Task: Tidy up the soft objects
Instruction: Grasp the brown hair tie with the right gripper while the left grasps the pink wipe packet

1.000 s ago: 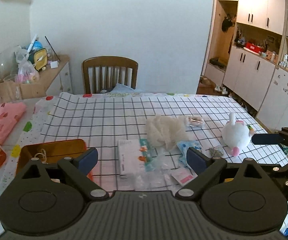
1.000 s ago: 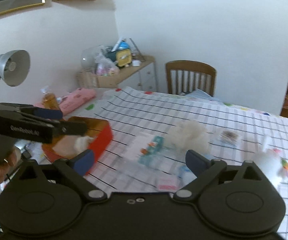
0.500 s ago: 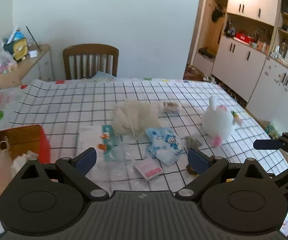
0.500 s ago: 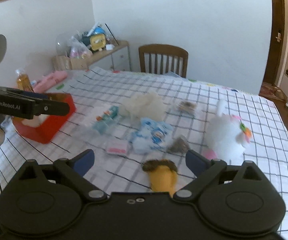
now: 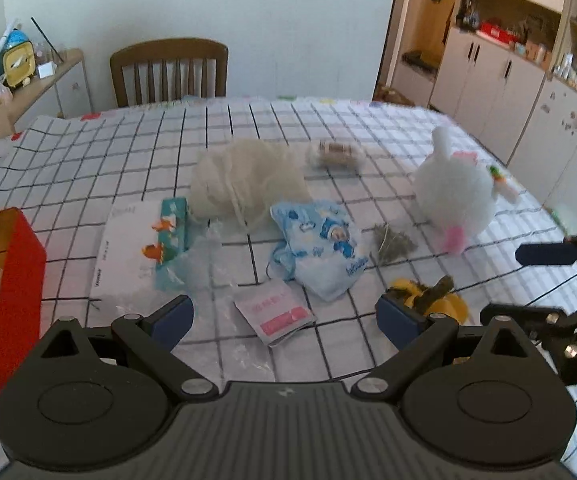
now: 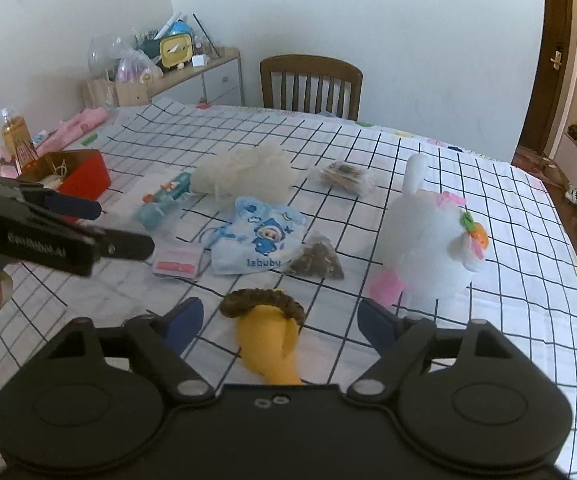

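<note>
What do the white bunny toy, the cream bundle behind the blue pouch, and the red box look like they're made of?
White bunny toy: plush, by its fuzzy pile and soft outline. Cream bundle: loose netting or gauze, by its crumpled, trailing strands; uncertain. Red box: rigid, smooth walls with a gold-looking inside, possibly tin or coated card.

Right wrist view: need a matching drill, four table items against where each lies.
Items:
1. white plush bunny
2. yellow soft toy
3. red box
4. blue labuby pouch

Places:
A. far left of the checked cloth
B. between the open fingers of the right gripper
C. mid-table, beside a dried-herb sachet
D. right side, upright

Pairs: 1-D, 2-B, 3-A, 4-C
</note>
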